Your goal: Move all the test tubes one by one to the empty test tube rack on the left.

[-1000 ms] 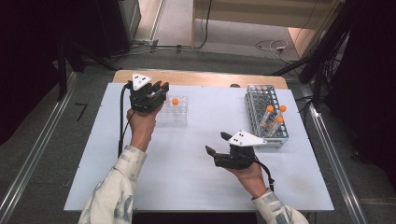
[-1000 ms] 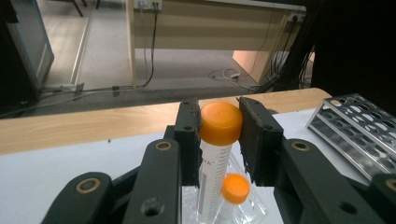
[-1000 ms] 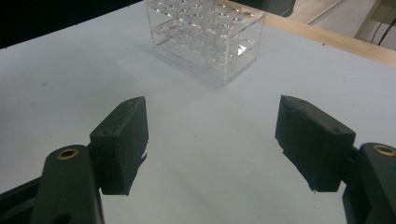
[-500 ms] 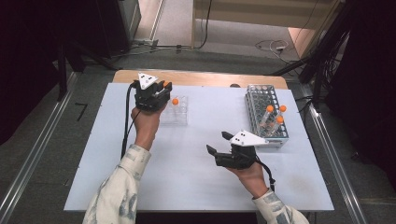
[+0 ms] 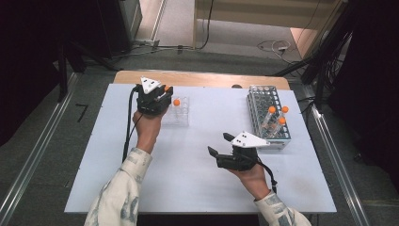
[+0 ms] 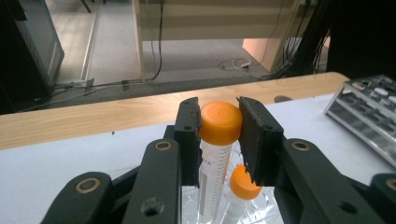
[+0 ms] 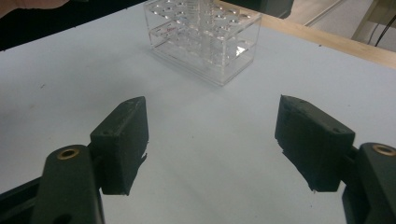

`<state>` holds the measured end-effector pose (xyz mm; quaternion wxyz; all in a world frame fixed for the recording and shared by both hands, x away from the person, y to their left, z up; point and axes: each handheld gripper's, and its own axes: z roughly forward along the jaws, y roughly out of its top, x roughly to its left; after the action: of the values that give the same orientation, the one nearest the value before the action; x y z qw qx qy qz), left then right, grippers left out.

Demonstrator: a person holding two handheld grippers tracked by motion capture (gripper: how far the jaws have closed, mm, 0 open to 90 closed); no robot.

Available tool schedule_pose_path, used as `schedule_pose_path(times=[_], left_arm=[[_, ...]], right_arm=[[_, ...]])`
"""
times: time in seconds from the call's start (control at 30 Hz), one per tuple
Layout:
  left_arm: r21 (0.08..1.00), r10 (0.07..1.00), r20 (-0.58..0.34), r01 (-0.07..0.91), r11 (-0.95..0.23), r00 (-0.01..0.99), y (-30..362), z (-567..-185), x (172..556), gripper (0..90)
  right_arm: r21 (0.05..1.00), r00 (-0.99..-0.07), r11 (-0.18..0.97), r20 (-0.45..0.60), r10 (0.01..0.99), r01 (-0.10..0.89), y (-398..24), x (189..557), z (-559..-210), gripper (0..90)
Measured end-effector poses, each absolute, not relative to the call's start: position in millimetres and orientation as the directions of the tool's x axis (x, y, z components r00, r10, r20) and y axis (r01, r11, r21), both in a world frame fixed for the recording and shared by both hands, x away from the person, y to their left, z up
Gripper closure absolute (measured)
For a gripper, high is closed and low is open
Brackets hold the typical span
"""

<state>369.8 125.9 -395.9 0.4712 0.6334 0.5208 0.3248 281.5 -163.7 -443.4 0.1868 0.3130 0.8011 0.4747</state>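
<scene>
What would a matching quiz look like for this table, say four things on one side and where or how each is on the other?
Things:
1. left gripper
2. right gripper
3. clear rack
4. grey rack

States:
A. holds three orange-capped tubes, at the table's right
B. jaws wide apart, nothing between them
C. shut on an orange tube cap
D. transparent box, with a capped tube standing in it under the left gripper

Pairs: 1-C, 2-B, 3-D, 4-A
</scene>
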Motion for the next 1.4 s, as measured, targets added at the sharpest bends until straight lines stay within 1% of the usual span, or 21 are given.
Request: schedule_pose_path(times=[0.17, 0.5, 0.67, 1.0, 1.07, 1.13, 1.27, 1.4], left_arm=[[0.933, 0.969, -0.062, 0.36, -0.03, 0.24, 121.7, -406.0, 370.2, 69.2], [0.925, 0.971, -0.075, 0.379, -0.017, 0.227, 121.5, -421.2, 369.4, 68.9], [0.924, 0.97, -0.088, 0.383, -0.006, 0.226, 121.6, -422.8, 368.9, 68.3], [0.924, 0.966, -0.117, 0.381, 0.02, 0.233, 124.1, -418.9, 365.5, 62.8], [0.922, 0.961, -0.134, 0.385, 0.033, 0.24, 125.3, -418.0, 364.0, 60.0], [0.92, 0.956, -0.157, 0.388, 0.051, 0.246, 125.6, -417.1, 361.5, 53.0], [0.92, 0.953, -0.173, 0.387, 0.066, 0.248, 125.7, -414.3, 353.2, 38.4], [0.922, 0.946, -0.184, 0.381, 0.072, 0.266, 127.7, -413.5, 341.7, 30.2]], right_arm=[[0.877, -0.735, 0.357, -0.007, 0.678, 0.321, -163.6, 281.3, -443.6, 24.5], [0.873, -0.735, 0.363, -0.008, 0.678, 0.326, -162.3, 281.6, -445.2, 24.5], [0.872, -0.736, 0.365, -0.009, 0.677, 0.325, -161.8, 281.4, -445.6, 24.5], [0.874, -0.734, 0.361, -0.007, 0.679, 0.326, -162.7, 282.0, -445.6, 24.5], [0.874, -0.73, 0.358, -0.007, 0.683, 0.327, -163.9, 282.4, -445.4, 24.5], [0.876, -0.723, 0.352, -0.005, 0.691, 0.33, -166.3, 283.3, -444.8, 24.8], [0.88, -0.701, 0.331, 0.002, 0.714, 0.34, -174.9, 286.0, -443.2, 26.8], [0.883, -0.669, 0.306, 0.013, 0.743, 0.356, -189.7, 289.6, -440.7, 27.8]])
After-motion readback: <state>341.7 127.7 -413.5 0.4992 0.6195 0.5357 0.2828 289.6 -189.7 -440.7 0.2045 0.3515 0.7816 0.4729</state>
